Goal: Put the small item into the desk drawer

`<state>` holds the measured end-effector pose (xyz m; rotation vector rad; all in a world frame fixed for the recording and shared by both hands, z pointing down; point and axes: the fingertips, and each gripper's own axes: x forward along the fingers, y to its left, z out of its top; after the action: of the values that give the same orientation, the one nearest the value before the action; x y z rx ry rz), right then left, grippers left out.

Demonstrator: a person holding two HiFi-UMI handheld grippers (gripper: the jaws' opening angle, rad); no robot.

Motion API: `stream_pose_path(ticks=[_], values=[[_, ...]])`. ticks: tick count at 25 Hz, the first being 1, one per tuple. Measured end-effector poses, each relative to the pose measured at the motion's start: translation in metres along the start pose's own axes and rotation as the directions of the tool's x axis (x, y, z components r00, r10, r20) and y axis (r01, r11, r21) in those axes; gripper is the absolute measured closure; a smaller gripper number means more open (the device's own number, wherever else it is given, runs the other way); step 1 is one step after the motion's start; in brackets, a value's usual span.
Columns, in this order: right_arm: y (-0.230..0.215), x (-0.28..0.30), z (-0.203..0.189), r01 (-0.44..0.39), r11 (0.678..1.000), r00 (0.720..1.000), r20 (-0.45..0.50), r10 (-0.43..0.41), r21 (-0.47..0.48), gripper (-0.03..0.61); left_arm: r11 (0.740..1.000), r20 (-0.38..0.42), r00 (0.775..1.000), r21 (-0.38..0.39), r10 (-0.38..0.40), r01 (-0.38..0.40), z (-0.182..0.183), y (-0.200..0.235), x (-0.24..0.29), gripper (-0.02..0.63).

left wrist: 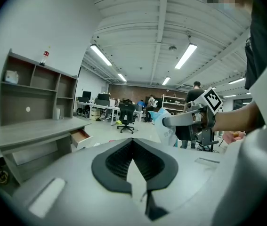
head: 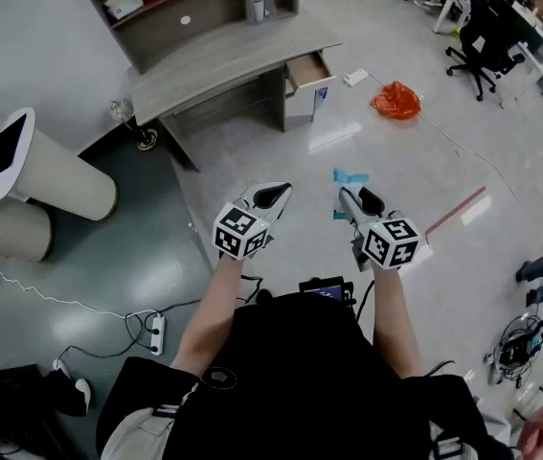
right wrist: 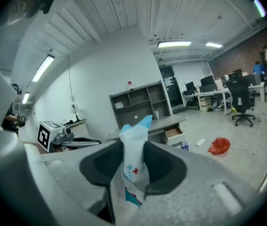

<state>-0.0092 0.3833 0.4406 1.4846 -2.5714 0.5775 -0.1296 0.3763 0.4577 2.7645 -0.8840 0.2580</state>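
Clamped in the right tongs point(right wrist: 133, 146): a small soft plastic packet, white with pale-blue ends and a little red cross point(right wrist: 135, 126). Upright between the two dark pads, top poking above them, lower end hanging below. Pinched at about mid-height, flat sides against the pads. Left tongs point(left wrist: 133, 141) shut together with nothing between them, held level beside the right ones.

Probably very light and limp (a pouch of thin film, by the creases), so likely to fold or sag rather than resist. No sign of anything brittle. Glossy skin, hence a chance of slipping under too light a squeeze, yet little harm in a firm one. Best held as now, across the flat middle, not by the thin blue end, apt to crumple or pull out.

Well apart from here, across open floor: the grey desk with a shelf unit on top point(head: 223, 75), small wood-lined drawer point(head: 307, 68) at the right end already pulled open. Carrying stage, by that reckoning; packet nowhere near the drawer yet. On release over the drawer, expect a soft drop, no bounce or roll.
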Motion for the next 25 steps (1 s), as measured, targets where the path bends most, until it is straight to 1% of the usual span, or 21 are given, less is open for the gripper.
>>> stream_pose_path(ticks=[11, 25], values=[[-0.007, 0.0, 0.0, -0.017, 1.0, 1.0, -0.003, 0.017, 0.011, 0.431, 1.0, 0.004, 1.0, -0.018, -0.025, 0.025, -0.001, -0.007, 0.006, 0.618], [-0.032, -0.003, 0.002, -0.041, 0.999, 0.999, -0.004, 0.041, 0.018, 0.431, 1.0, -0.01, 1.0, -0.022, 0.004, -0.004, -0.002, -0.011, 0.03, 0.618]])
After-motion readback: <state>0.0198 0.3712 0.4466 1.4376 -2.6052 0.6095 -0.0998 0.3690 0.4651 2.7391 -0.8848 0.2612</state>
